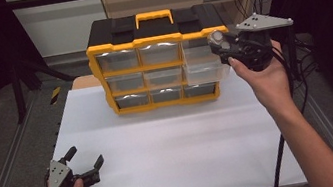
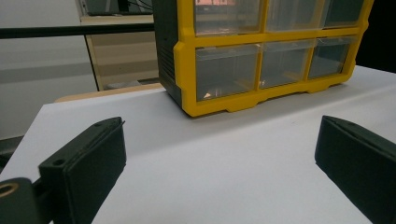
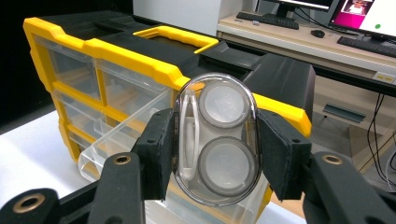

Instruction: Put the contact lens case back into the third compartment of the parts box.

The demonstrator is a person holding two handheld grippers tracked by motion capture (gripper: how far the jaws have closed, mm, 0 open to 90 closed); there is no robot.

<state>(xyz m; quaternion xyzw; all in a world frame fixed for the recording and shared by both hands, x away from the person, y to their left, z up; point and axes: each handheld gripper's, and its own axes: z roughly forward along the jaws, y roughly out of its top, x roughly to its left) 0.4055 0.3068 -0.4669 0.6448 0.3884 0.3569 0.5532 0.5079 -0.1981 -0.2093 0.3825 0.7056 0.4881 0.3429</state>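
A yellow and black drawer organizer (image 1: 154, 57) stands at the back of the white table (image 1: 173, 148). Its middle-right clear drawer (image 1: 206, 71) is pulled out. My right gripper (image 1: 221, 44) hovers just above that open drawer, shut on a clear oval contact lens case (image 3: 217, 144) with two round grey wells. In the right gripper view the drawer (image 3: 116, 140) lies below and behind the case. My left gripper (image 1: 85, 159) rests open near the table's front left corner, holding nothing; its view faces the organizer (image 2: 261, 51) across bare table.
The organizer has a yellow carry handle (image 1: 154, 18) on top and several shut clear drawers. A desk with monitors and a keyboard (image 3: 299, 21) stands beyond the table. Metal frame rails (image 1: 8, 164) run along both table sides. Cables hang at the right.
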